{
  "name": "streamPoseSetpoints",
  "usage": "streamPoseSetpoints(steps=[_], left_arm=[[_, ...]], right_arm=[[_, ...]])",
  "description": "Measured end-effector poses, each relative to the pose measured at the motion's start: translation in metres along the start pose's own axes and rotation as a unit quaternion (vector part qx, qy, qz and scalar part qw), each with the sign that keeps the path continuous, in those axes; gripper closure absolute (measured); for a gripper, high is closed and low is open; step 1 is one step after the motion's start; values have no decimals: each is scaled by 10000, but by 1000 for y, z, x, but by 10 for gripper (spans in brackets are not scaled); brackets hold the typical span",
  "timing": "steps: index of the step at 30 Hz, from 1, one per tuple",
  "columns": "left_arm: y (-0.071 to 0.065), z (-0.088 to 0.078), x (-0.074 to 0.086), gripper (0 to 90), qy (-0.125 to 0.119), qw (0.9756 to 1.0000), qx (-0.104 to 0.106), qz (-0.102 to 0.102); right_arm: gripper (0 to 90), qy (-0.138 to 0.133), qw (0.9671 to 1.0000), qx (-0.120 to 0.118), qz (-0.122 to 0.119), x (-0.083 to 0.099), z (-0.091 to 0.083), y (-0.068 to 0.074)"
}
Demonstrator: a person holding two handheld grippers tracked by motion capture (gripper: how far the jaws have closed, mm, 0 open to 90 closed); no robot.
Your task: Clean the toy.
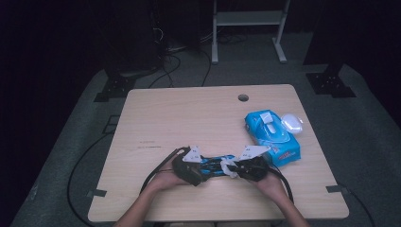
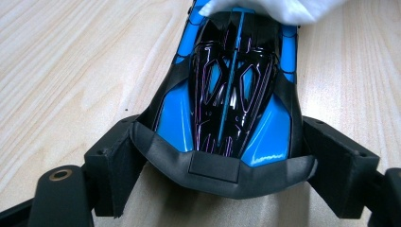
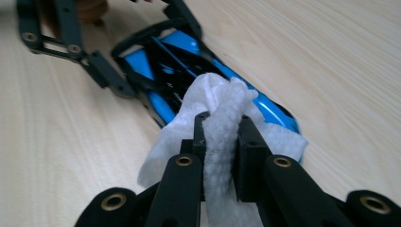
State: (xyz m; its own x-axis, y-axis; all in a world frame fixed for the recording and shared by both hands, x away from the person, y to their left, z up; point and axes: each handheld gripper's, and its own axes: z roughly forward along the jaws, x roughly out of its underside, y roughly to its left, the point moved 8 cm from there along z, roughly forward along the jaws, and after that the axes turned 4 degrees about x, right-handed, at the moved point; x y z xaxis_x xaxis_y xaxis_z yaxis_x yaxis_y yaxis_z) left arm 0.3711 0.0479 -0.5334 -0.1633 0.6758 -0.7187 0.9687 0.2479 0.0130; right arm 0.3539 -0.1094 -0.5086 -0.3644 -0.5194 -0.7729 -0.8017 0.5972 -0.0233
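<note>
A blue and black toy car lies near the front edge of the wooden table. My left gripper comes in from the left and is shut on one end of the car, with a pad pressed against each side. My right gripper reaches in from the right, shut on a bunched white wipe. The wipe rests on the car's other end. In the left gripper view the wipe covers the far tip of the car. The right gripper view has the left gripper beyond the car.
A blue pack of wipes lies to the right of the grippers, with a small white rounded case beside it. A cable hole sits near the table's far edge. Cables trail off the front.
</note>
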Motion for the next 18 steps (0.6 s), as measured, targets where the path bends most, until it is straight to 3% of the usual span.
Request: streamPoseSetpoints(steps=[4, 5, 7, 10, 13, 15, 17, 18], left_arm=[[0, 0, 0, 198, -2, 10000, 4, -5], [0, 0, 0, 199, 0, 10000, 5, -4], [0, 0, 0, 198, 7, 10000, 9, -10], [0, 0, 0, 198, 3, 10000, -1, -17], [0, -1, 1, 197, 3, 10000, 2, -35], [0, -2, 1, 201, 12, 10000, 3, 0], [0, -2, 2, 217, 17, 10000, 7, 11], [0, -2, 1, 217, 21, 10000, 6, 18]], right_arm=[[810, 168, 9992, 365, -22, 8, -4, -16], [811, 152, 9993, 328, 78, 9, -5, -16], [811, 127, 9993, 355, 42, 8, -5, -15], [811, -69, 10000, -20, 66, -1, -2, 2], [810, -50, 9997, -88, -230, -6, 5, 15], [810, -39, 9997, -119, -218, -6, 5, 15], [810, 18, 10000, 15, -57, -1, 1, 2], [810, 69, 9997, 209, -48, 2, -1, -7]])
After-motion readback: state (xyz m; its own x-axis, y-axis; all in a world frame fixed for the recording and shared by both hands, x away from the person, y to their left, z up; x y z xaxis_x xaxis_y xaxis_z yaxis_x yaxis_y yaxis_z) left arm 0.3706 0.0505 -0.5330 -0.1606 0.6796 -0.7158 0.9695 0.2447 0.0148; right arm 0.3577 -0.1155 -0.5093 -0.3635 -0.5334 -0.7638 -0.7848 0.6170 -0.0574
